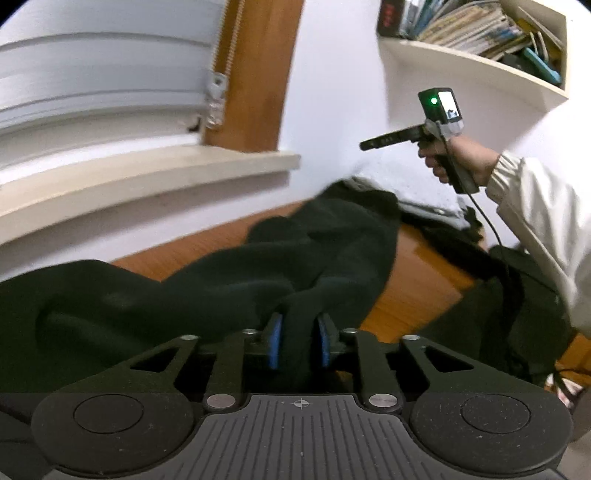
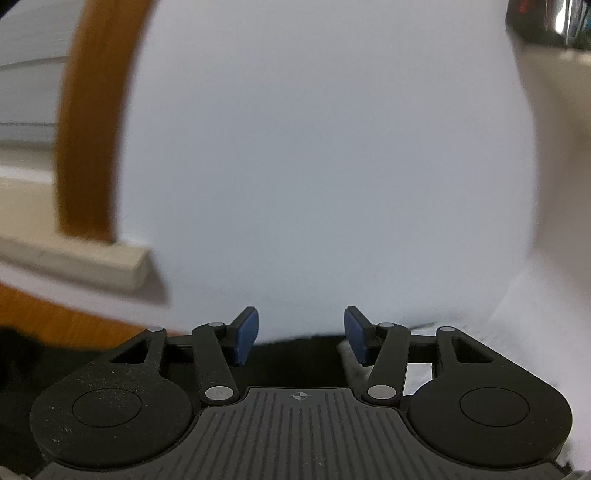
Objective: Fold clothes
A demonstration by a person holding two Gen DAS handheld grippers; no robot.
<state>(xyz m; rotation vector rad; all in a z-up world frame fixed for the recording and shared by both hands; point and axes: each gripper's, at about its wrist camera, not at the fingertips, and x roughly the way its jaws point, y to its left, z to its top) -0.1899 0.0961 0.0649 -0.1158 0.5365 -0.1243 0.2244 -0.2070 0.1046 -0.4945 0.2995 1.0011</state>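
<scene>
Only the left wrist view shows the dark garment heaped on the wooden floor below the window sill, a fold pinched between the left gripper pads. The right gripper faces blurred white wall, jaws apart, holding nothing.

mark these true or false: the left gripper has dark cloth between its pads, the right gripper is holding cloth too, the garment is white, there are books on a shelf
1. The left gripper has the dark garment between its blue pads. True.
2. The right gripper holds cloth. False: its jaws stand apart with nothing between them, raised before the white wall.
3. The garment is white. False: it is dark, near black.
4. Books sit on a shelf. True.
5. The garment lies neatly folded. False: it is bunched on the wooden surface.
</scene>
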